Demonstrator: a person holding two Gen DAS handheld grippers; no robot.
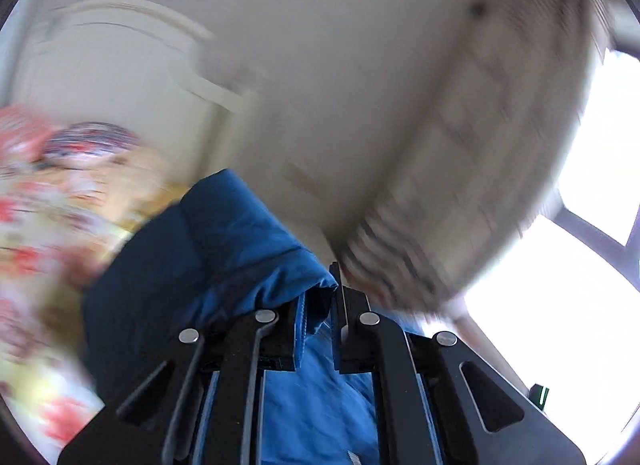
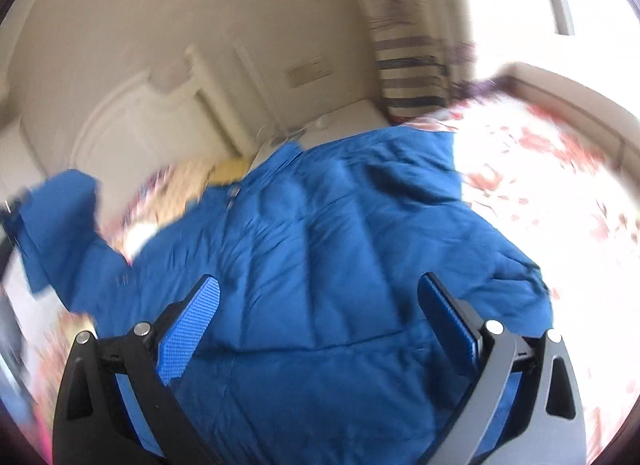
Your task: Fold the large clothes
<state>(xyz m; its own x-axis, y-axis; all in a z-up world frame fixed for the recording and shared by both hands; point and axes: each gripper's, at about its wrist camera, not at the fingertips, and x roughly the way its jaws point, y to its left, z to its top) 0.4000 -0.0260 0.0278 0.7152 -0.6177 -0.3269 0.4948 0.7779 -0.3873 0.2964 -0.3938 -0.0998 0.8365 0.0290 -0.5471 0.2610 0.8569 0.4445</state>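
- While the blue padded jacket [image 2: 328,249] lay spread across the bed's floral cover [image 2: 560,201], folding looked barely begun: most of the garment was open and flat, with no finished crease visible.
- Left tool [image 1: 316,329]: jaws drawn close together with a fold of blue fabric and a zipper edge pinched between them. The left wrist view pointed up toward a pale wall and a bright window [image 1: 580,225], so that end of the jacket appeared lifted off the bed.
- Right tool [image 2: 320,305]: jaws spread wide, blue pads [image 2: 192,325] exposed, nothing between them. It hovered above the jacket's quilted body; contact with the cloth could not be judged.
- In the right wrist view, one part of the jacket, probably a sleeve [image 2: 56,225], hung raised at far left, apart from the main body lying on the bed. Judged to be the end held by the left tool, though that tool itself was not identifiable there.
- Both views were motion-blurred; fine detail (zipper position, collar, cuffs) was not readable.
- Done so far, as judged: jacket laid out, one end gripped and raised.
- Left to do: bring the raised part over the body, tuck the other sleeve, fold the length, flatten.
- Risk noted: puffy fill may spring a fold back open.
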